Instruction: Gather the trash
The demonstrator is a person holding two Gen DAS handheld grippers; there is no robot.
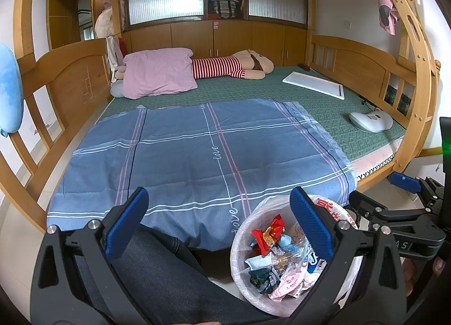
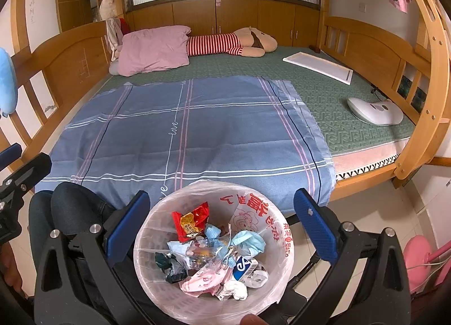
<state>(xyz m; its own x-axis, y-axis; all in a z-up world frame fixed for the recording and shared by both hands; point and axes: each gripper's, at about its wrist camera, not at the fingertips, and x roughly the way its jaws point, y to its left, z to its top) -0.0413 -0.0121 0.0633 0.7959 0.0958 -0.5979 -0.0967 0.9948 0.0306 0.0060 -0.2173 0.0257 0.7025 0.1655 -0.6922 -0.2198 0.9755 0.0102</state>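
Observation:
A white waste bin [image 2: 277,243] with a clear plastic liner stands on the floor at the foot of the bed. It holds several crumpled pieces: a red snack wrapper [image 2: 191,219], a blue face mask [image 2: 249,242], a pink packet [image 2: 201,282] and white tissue [image 2: 235,291]. My right gripper [image 2: 222,226] hovers open over the bin, one blue pad on each side of the rim, with nothing between them. My left gripper [image 1: 220,223] is open and empty to the left of the bin [image 1: 245,237], over the sheet's edge. The right gripper's fingers [image 1: 404,181] show at the far right.
A blue plaid sheet [image 2: 197,128] covers the near part of the green mattress [image 2: 324,94]. Further back lie a pink pillow [image 2: 152,49], a striped plush toy [image 2: 225,42], a white board [image 2: 318,67] and a white device [image 2: 375,111]. A person's jeans-clad legs [image 2: 70,206] are left of the bin. Wooden bed rails stand on both sides.

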